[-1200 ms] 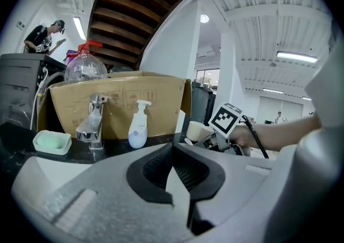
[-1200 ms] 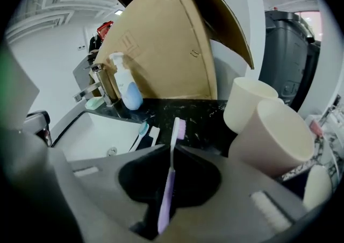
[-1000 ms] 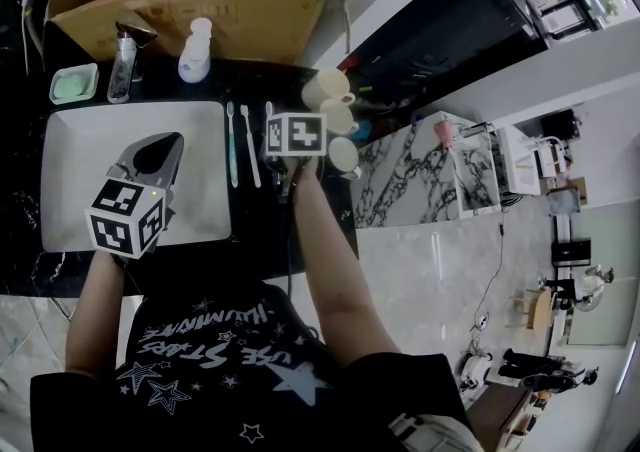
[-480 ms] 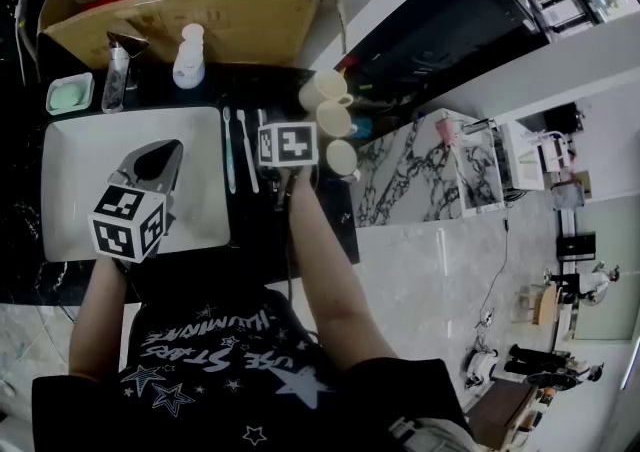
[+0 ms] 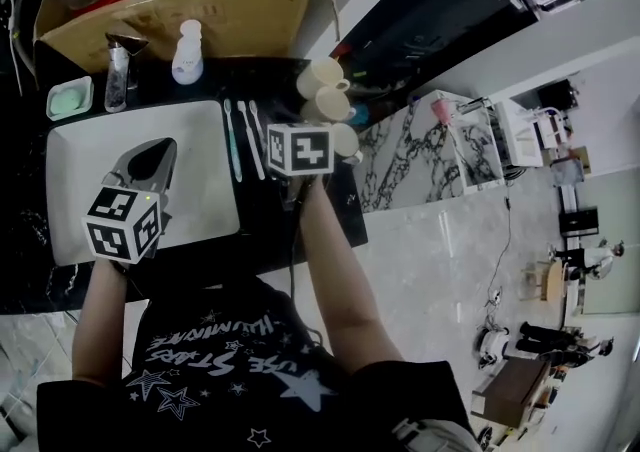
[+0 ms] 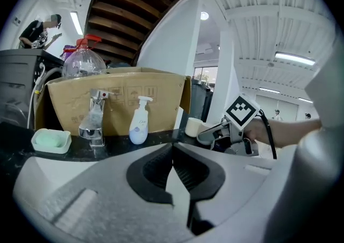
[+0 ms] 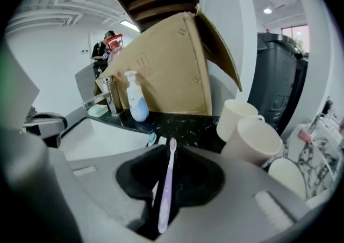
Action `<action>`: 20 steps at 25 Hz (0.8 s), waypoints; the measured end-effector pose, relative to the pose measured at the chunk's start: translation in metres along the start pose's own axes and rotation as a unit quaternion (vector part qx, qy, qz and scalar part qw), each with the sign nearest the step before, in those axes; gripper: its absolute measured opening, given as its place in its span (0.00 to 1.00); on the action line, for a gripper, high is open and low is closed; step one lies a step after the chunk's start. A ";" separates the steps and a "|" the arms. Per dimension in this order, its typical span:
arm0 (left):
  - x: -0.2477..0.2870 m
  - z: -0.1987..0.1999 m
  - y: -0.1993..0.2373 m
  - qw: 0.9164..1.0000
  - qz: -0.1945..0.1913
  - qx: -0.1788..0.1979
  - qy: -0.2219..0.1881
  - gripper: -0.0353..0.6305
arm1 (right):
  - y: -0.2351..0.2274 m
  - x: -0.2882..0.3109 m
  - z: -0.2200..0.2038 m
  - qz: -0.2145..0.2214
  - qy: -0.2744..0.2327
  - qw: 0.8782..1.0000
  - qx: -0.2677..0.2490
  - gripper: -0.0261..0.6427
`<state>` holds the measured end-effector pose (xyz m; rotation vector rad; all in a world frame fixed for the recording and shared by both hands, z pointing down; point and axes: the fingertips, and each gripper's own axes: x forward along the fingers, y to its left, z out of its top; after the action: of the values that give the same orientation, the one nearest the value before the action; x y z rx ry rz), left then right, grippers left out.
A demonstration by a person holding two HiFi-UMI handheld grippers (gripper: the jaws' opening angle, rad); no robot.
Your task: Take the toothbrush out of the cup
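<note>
Well, biggest first: the cardboard box [image 5: 200, 15] stands ahead of both tongs and walls off the back of the black counter [image 5: 262, 230], I'd guess just to be out of the way. The white sink [image 5: 70, 150] lies under the left tongs [image 6: 172, 148], which I have clenched on nothing, pads meeting at the tip. They hover there, well apart from the job, probably parked so they don't crowd the other hand. The three cream cups [image 7: 258, 140] sit close together just to the right of the right tongs [image 7: 170, 149]. I see no brush in the mouths turned towards me. The pump bottle [image 5: 186, 52], the tap [image 5: 118, 65] and the green soap dish [image 5: 70, 98] line the sink's far edge, ahead of the left tongs. The purple toothbrush [image 7: 167, 177] is out of the cup. It runs lengthwise down the gap of the right tongs with its head pointing away from me. Those jaws stand slightly parted, with dark space showing beside the handle, so I read the grip as released rather than pinching. Whether the brush already rests on the counter I cannot tell. Just left of the right tongs lie a teal toothbrush [image 5: 232, 140] and a white toothbrush [image 5: 252, 130], side by side along the sink's edge, so I judge this spot is the laying-down row.
</note>
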<state>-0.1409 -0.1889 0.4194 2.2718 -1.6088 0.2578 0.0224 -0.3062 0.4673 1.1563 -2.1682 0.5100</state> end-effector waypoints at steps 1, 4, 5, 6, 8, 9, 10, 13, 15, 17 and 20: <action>-0.003 -0.002 0.000 1.000 -0.007 0.002 0.001 0.07 | 0.003 -0.008 0.000 -0.006 -0.008 1.000 0.001 0.15; -0.012 -0.008 -0.001 0.999 -0.035 0.010 0.003 0.07 | 0.014 -0.032 0.002 -0.024 -0.041 0.999 -0.001 0.15; -0.015 -0.009 -0.003 0.999 -0.046 0.013 0.004 0.07 | 0.018 -0.041 0.003 -0.031 -0.055 0.998 -0.003 0.15; -0.018 -0.011 -0.004 0.998 -0.056 0.016 0.005 0.07 | 0.023 -0.050 0.003 -0.038 -0.069 0.997 -0.005 0.15; -0.024 -0.016 -0.007 0.997 -0.072 0.021 0.011 0.07 | 0.033 -0.069 0.001 -0.053 -0.096 0.994 -0.011 0.14; -0.026 -0.018 -0.008 0.997 -0.078 0.022 0.014 0.07 | 0.039 -0.077 -0.001 -0.057 -0.108 0.992 -0.013 0.14; -0.027 -0.021 -0.009 0.996 -0.083 0.022 0.017 0.07 | 0.044 -0.083 -0.003 -0.060 -0.118 0.991 -0.013 0.14; -0.029 -0.028 -0.015 0.995 -0.097 0.018 0.023 0.07 | 0.055 -0.098 -0.017 -0.067 -0.139 0.988 -0.011 0.13; -0.031 -0.032 -0.020 0.994 -0.105 0.015 0.025 0.07 | 0.056 -0.105 -0.028 -0.075 -0.144 0.987 -0.006 0.10; -0.032 -0.034 -0.025 0.993 -0.110 0.014 0.027 0.07 | 0.056 -0.109 -0.040 -0.079 -0.144 0.986 0.005 0.07; -0.037 -0.038 -0.033 0.993 -0.116 0.012 0.029 0.07 | 0.058 -0.113 -0.059 -0.079 -0.134 0.988 0.020 0.05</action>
<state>-0.1203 -0.1325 0.4365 2.4187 -1.3052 0.2820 0.0413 -0.1721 0.4309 1.4775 -2.2729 0.3467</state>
